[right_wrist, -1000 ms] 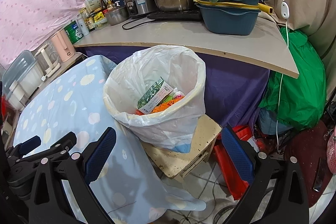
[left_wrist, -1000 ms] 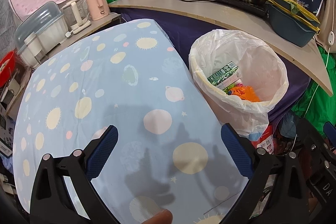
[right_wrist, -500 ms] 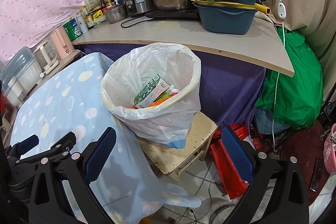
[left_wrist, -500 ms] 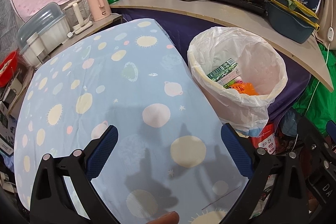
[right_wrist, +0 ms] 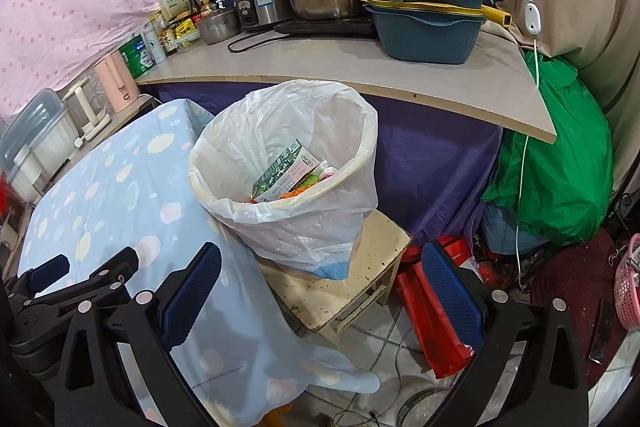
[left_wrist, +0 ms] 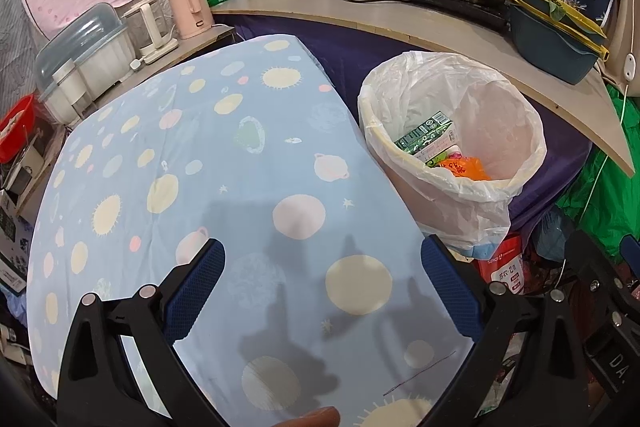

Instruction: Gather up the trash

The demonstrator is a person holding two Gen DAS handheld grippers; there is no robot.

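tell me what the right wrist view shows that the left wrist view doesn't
Only the right wrist view shows the wooden stool under the bin, the tiled floor and a pink basket. Only the left wrist view shows a red bowl at far left and a fingertip at the bottom edge. Both show the lined trash bin holding a green carton, the blue planet-print tablecloth, and an open, empty tool.

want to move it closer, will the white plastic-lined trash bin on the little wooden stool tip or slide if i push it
The white plastic-lined trash bin probably tips easily: it stands tall on a small beige wooden stool, near the edge. It looks light, holding only a green carton and a few wrappers. The loose liner would likely crumple and slip under fingers rather than pass the push on.
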